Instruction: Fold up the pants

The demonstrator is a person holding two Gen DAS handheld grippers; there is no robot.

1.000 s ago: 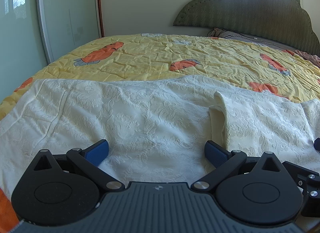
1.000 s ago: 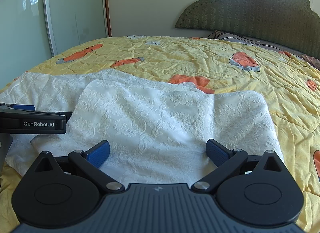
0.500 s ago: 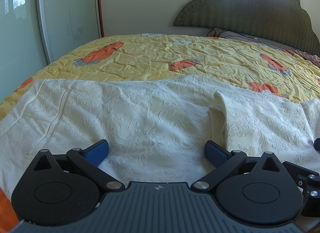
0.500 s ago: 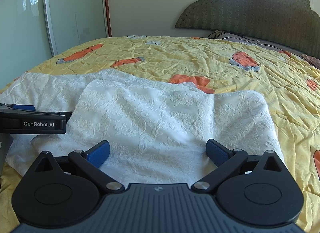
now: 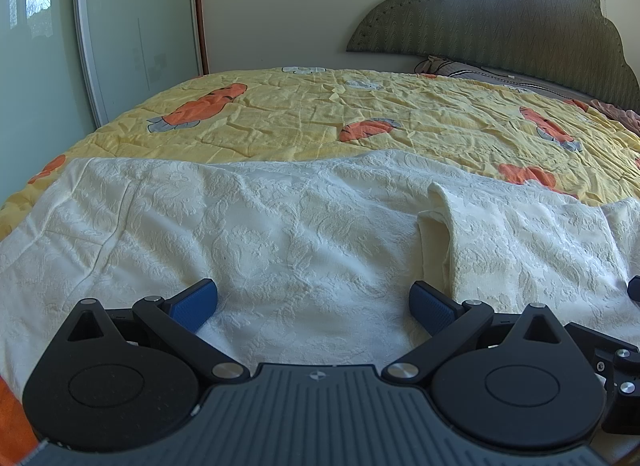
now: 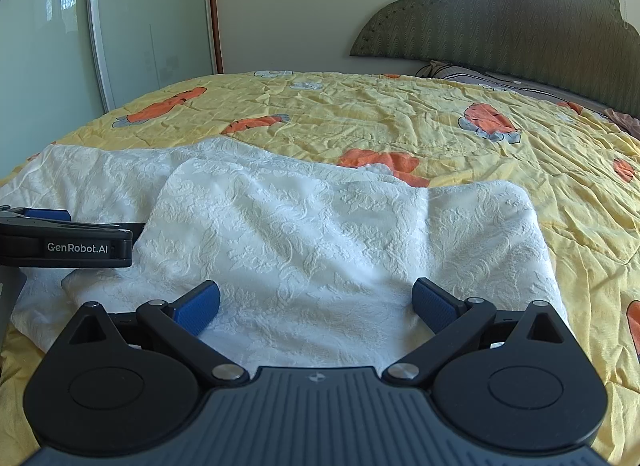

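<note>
Cream-white embossed pants (image 5: 280,234) lie spread across the near part of the bed, with a folded flap (image 5: 520,234) at the right. My left gripper (image 5: 314,306) is open, its blue pads wide apart just over the cloth near its front edge. In the right wrist view the pants (image 6: 328,234) show a folded-over layer ending at a right edge. My right gripper (image 6: 316,306) is open above that layer, gripping nothing. The left gripper's body (image 6: 64,242) shows at the left of the right wrist view.
The bed carries a yellow quilt (image 5: 360,125) with orange carrot prints. A dark green headboard (image 6: 500,25) and pillows stand at the far right. Glass sliding doors (image 5: 132,25) line the left wall. Bare quilt (image 6: 580,205) lies to the right of the pants.
</note>
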